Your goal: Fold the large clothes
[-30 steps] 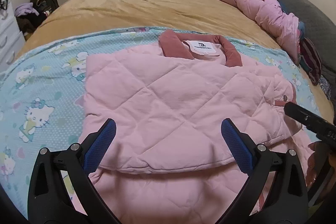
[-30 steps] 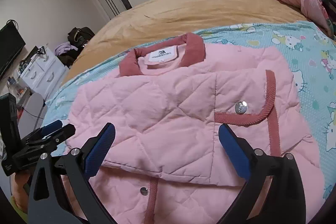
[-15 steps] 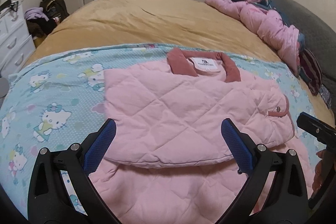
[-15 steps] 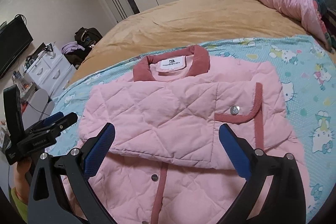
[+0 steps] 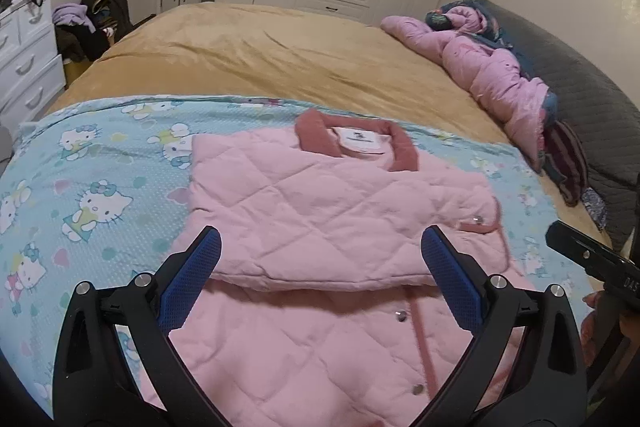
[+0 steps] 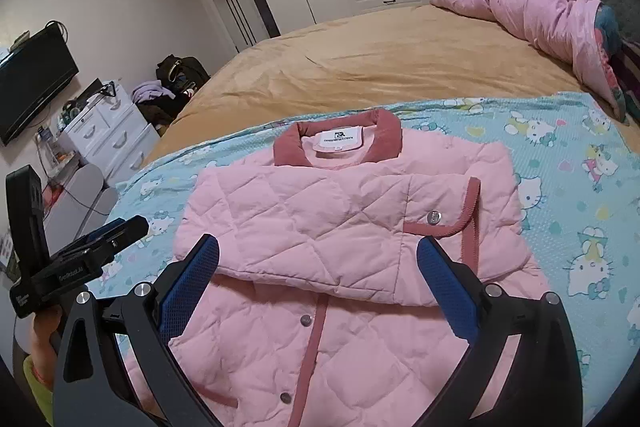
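jacket [image 5: 328, 211]: pink quilted, rose collar | sheet [image 5: 100, 163]: aqua cartoon-cat print | blanket [image 5: 280, 59]: tan

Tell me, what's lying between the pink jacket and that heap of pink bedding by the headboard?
Between the jacket and the bedding lie a strip of blue cartoon-cat sheet, then bare tan bedspread. The right wrist view shows it best.

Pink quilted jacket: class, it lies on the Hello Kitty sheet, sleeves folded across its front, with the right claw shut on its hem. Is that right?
Not quite. The right claw is open and holds nothing, as the right wrist view shows. The pink quilted jacket does lie on the Hello Kitty sheet with sleeves folded across its front.
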A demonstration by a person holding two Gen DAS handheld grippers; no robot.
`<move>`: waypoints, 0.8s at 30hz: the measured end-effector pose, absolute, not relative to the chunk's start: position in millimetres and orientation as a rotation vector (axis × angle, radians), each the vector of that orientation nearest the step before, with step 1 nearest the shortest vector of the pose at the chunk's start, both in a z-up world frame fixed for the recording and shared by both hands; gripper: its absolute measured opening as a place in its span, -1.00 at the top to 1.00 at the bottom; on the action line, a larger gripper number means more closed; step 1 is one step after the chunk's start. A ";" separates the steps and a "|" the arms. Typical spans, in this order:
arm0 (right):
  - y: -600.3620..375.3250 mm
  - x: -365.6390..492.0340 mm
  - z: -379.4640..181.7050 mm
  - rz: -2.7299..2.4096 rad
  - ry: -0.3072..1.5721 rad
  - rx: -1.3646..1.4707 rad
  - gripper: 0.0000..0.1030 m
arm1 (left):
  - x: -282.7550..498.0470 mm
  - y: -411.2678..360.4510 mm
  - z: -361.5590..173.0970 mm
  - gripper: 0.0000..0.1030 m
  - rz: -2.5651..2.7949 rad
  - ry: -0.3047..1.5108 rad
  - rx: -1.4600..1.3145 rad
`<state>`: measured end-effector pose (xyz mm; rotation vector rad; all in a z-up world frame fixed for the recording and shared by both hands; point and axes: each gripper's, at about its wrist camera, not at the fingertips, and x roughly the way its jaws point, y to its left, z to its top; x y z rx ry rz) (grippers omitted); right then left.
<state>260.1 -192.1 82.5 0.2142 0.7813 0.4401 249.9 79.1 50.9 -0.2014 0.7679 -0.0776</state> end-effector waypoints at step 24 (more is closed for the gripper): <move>-240.9 189.6 126.3 0.443 0.690 0.246 -0.92 | 178.7 46.3 89.0 -0.82 -0.087 0.719 -0.149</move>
